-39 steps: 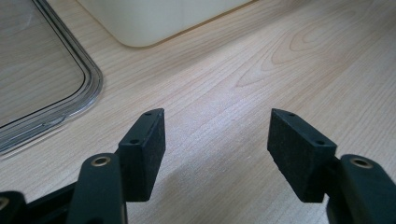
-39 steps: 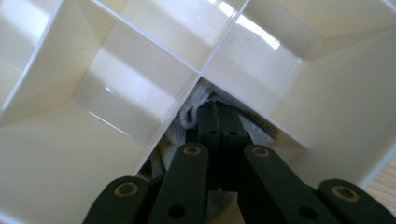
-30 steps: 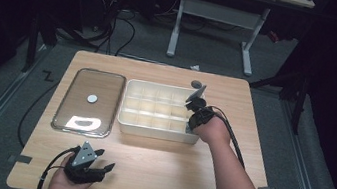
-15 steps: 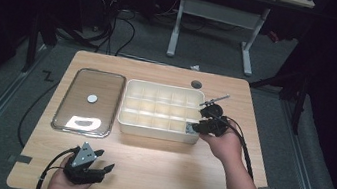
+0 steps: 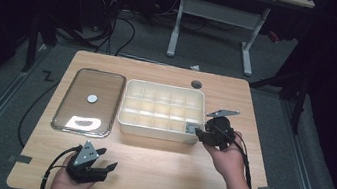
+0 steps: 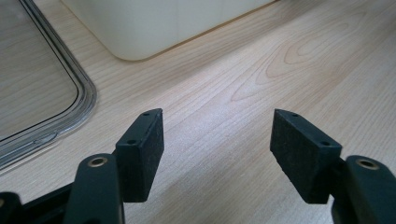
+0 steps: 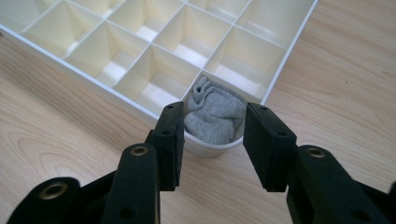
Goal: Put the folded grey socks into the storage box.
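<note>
A cream tray (image 5: 165, 86) divided into several compartments lies in the middle of the table. A balled grey cloth (image 5: 192, 128) sits in its near right corner compartment. My right gripper (image 5: 202, 132) hovers just off that corner. In the right gripper view the grey cloth (image 7: 212, 114) shows between the pads of the right gripper (image 7: 214, 111), which do not press on it. These jaws have just been opening and stand open. My left gripper (image 5: 107, 170) rests near the table's front edge, and the left gripper (image 6: 217, 121) is open over bare wood.
A clear lid (image 5: 89, 100) with a small white disc at its middle lies left of the tray. The lid's rim (image 6: 84, 100) and the tray's wall (image 6: 154, 23) lie just ahead of the left gripper. A round cable hole (image 5: 196, 84) is behind the tray.
My right gripper has drawn back from over the tray's right end to its near right corner, and its jaws have spread apart. The left gripper has stayed still.
</note>
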